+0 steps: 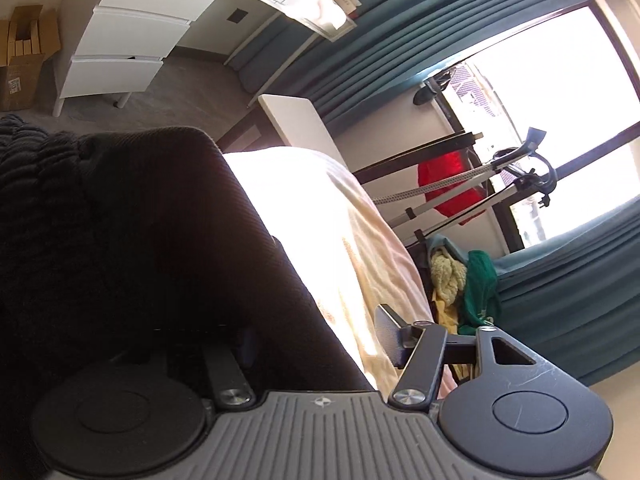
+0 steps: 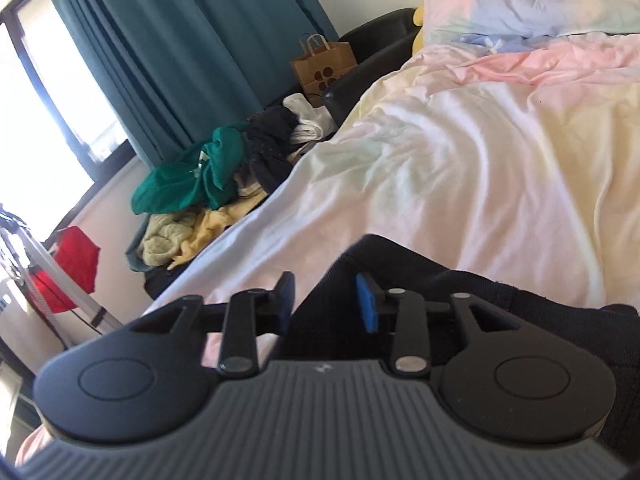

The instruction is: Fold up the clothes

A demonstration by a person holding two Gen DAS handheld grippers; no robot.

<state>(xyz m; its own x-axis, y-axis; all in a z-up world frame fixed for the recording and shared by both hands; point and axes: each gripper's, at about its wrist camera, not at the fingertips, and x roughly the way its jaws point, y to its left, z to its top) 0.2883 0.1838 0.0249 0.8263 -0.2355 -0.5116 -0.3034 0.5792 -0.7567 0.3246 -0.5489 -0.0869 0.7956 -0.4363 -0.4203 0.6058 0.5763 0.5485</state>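
A dark garment [image 1: 140, 220] lies on the pale bedspread [image 1: 320, 208] and fills the left half of the left wrist view. My left gripper [image 1: 320, 340] stands open at its edge; the cloth drapes over the left finger, while the right finger [image 1: 390, 332] is bare over the bedspread. In the right wrist view the same dark garment [image 2: 520, 308] lies on the bedspread [image 2: 460, 160] at the bottom right. My right gripper [image 2: 326, 300] is open. A corner of the cloth lies loose between its blue pads [image 2: 366, 304], which stand apart from it.
A pile of loose clothes [image 2: 208, 184], green, yellow and dark, sits beside the bed near the teal curtain [image 2: 160, 40]. A pillow [image 2: 540, 4] lies at the bed's head, a paper bag [image 2: 322, 66] behind it. White drawers [image 1: 128, 36] and a red item [image 1: 444, 184] on a stand by the window.
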